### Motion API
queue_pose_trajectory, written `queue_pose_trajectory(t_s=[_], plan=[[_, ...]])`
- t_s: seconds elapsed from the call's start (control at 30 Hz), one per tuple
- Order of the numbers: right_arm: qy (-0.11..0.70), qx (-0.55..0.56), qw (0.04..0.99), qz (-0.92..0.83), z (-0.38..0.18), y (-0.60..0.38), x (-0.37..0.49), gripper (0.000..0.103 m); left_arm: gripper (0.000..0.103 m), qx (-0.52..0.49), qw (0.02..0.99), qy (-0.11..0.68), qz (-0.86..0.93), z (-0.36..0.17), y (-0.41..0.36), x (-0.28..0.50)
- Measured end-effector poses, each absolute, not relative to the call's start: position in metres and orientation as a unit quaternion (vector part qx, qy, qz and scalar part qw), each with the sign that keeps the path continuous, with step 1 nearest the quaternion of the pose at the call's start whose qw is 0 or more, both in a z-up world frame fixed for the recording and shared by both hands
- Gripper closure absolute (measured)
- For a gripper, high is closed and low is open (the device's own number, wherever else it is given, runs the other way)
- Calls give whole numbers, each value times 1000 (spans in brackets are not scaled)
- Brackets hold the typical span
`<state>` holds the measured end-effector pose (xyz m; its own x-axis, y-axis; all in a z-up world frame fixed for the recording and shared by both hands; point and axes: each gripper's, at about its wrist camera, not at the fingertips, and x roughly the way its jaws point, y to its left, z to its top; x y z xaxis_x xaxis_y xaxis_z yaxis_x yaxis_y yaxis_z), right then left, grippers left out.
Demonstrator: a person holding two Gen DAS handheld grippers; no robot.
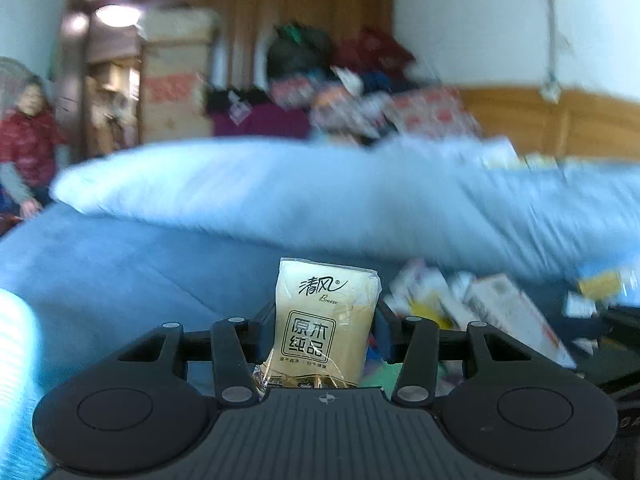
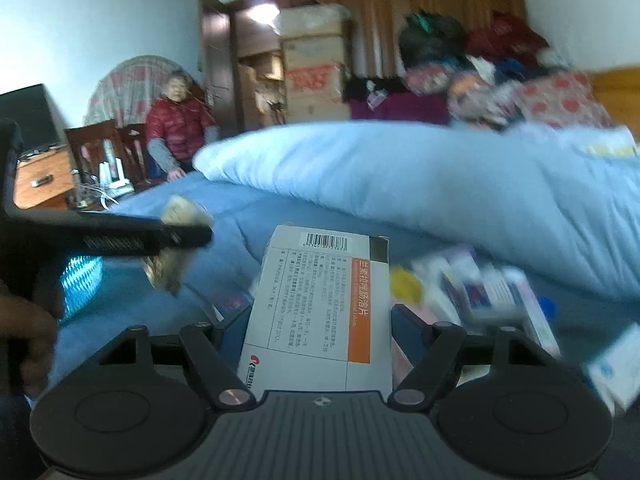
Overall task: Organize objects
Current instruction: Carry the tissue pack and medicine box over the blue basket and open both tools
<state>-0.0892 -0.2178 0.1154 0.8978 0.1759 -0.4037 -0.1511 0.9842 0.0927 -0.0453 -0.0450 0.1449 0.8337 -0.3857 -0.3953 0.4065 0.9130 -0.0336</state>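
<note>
A cream pack of tissues (image 1: 320, 292) stands upright between the fingers of my left gripper (image 1: 325, 324), which is shut on it and holds it above the blue bed (image 1: 120, 272). My right gripper (image 2: 318, 330) is shut on a flat white medicine box (image 2: 320, 280) with an orange stripe and a barcode. In the right wrist view the left gripper's dark finger (image 2: 140, 240) crosses the left side, with the tissue pack (image 2: 180, 216) showing blurred around it.
Several small boxes and packets (image 1: 492, 304) (image 2: 484, 292) lie scattered on the bed at the right. A rolled pale blue duvet (image 1: 280, 192) spans the bed behind. A person in a red jacket (image 2: 176, 124) stands at the far left edge. Clothes and cardboard boxes (image 2: 316, 76) are piled beyond.
</note>
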Motion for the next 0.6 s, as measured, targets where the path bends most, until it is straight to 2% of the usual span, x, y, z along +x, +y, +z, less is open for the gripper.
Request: queue_pose_trajectory(t_s=[0.3, 0.6], plan=[[125, 0, 968, 217, 219, -115, -41, 26, 54, -43, 989, 134, -41, 222, 96, -54], [141, -9, 920, 366, 284, 32, 10, 26, 54, -127, 977, 138, 100, 229, 229, -68]])
